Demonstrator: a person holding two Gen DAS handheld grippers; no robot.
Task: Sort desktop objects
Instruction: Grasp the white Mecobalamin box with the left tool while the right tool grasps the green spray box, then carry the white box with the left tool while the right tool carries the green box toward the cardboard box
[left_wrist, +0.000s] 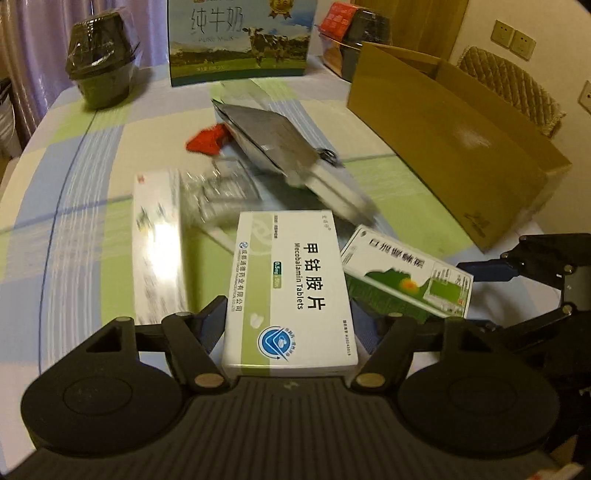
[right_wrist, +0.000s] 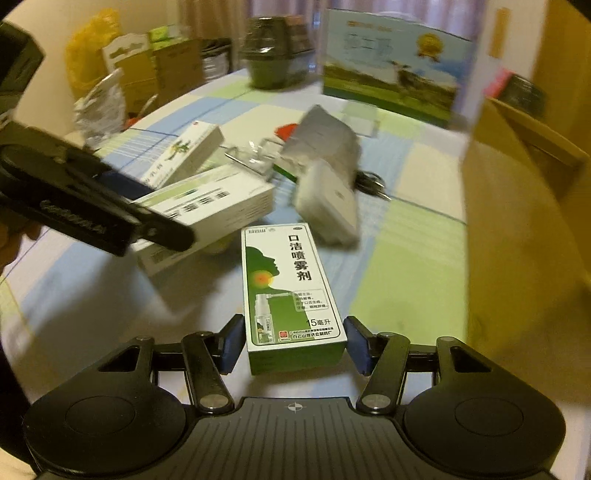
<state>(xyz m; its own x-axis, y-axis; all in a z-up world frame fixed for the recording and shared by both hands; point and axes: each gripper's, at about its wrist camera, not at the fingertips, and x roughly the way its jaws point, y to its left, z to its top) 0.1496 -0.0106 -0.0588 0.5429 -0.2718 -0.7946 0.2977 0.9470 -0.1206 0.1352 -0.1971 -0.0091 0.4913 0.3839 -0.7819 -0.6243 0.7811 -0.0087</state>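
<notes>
Grippers clamped on cardboard cartons.
Left gripper (left_wrist: 290, 321) pinches glossy tablet box (left_wrist: 291, 291); right gripper (right_wrist: 295, 341) pinches spray box (right_wrist: 290, 295) (slim, green-white).

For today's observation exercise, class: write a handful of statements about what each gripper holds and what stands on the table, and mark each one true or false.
1. The left gripper has the Mecobalamin box between its jaws. True.
2. The right gripper holds a key ring. False: the green spray box sits between its jaws.
3. The cardboard box is open on top. True.
4. The milk carton lies flat. False: it stands upright.
</notes>
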